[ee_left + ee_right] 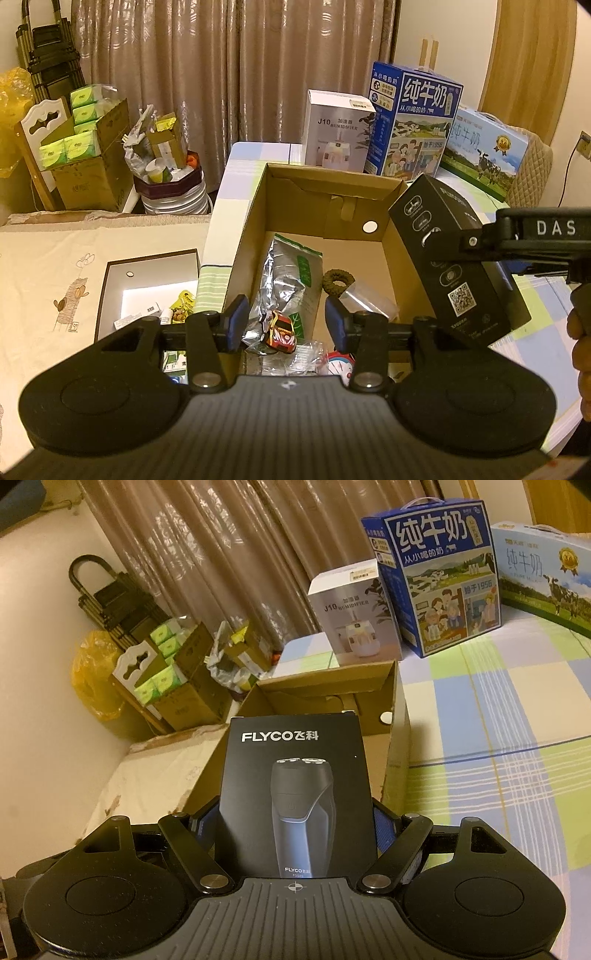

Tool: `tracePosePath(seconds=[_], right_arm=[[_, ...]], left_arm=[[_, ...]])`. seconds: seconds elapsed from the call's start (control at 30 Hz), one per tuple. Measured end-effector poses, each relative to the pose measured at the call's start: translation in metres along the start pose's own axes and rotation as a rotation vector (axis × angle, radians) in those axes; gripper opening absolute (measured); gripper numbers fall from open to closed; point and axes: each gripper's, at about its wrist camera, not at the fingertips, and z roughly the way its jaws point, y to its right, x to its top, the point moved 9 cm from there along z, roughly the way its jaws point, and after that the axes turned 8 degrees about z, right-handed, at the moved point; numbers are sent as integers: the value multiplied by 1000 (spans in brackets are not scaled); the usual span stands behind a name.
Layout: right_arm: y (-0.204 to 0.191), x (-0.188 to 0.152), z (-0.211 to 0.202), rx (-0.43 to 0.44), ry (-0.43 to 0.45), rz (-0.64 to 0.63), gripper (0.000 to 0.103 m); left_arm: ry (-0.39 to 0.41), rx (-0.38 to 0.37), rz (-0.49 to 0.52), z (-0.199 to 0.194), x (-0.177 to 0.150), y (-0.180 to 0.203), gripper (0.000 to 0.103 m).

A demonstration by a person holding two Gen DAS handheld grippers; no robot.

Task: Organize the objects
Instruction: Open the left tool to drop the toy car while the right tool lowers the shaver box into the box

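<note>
An open cardboard box stands on the checked table. Inside lie a silver foil bag, a red toy car, a brown hair scrunchie and a clear plastic bag. My left gripper hovers open above the car, its blue pads wide apart and touching nothing. My right gripper is shut on a black FLYCO shaver box, upright between its fingers. In the left wrist view the shaver box hangs tilted over the cardboard box's right wall, held by the right gripper.
A white humidifier box and two milk cartons stand behind the cardboard box. An open white-lined box with small items lies left, on a cream cloth. Tissue cartons and a full bin stand farther left.
</note>
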Motion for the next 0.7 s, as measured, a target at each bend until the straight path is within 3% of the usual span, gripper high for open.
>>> tracePosePath(seconds=[0.1,0.2,0.7], right_arm=[[-1,1,1,8,5,13,76],[-5,5,1,70,30,56,77],[0,-3,3,8,21,39,82]], left_arm=[[2,1,-4,-1,0,-1,40],[3,1,-9,-1,-2,-2,43],[5,11,-16,-8,-6,-4,50]])
